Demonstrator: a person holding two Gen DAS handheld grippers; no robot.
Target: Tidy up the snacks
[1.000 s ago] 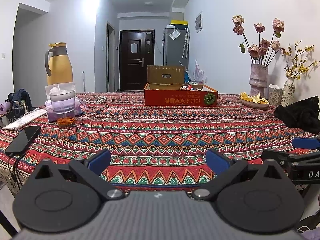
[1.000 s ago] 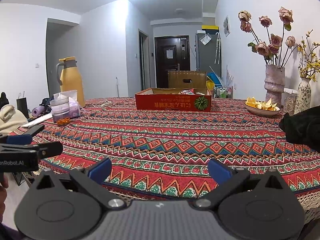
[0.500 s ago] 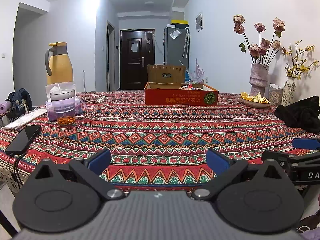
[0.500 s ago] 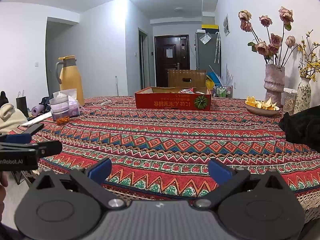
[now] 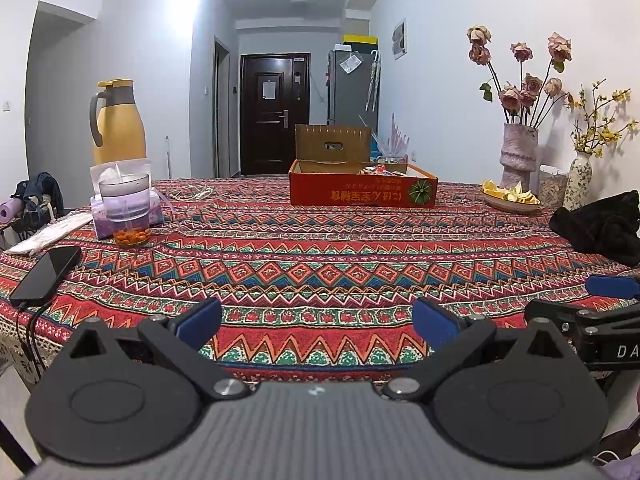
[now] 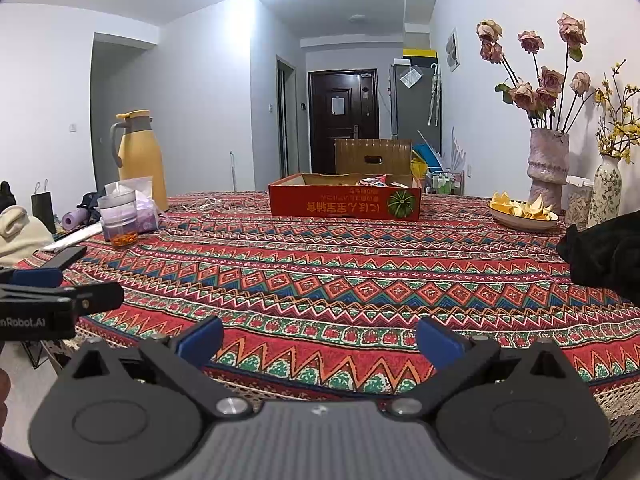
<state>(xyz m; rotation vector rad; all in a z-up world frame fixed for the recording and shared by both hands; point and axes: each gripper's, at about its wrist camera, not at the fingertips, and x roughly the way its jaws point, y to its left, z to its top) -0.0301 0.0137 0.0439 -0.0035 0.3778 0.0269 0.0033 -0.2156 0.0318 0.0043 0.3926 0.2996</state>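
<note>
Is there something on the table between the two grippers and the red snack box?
Nothing visible. Only bare patterned tablecloth lies between the open left gripper, the open right gripper and the red box. The cup and phone sit off left, the black cloth off right.

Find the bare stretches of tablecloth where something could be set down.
The widest free patch runs from the near edge to the red snack box, bordered by the phone and the black cloth. It is crowded around the cup and the peel dish.
</note>
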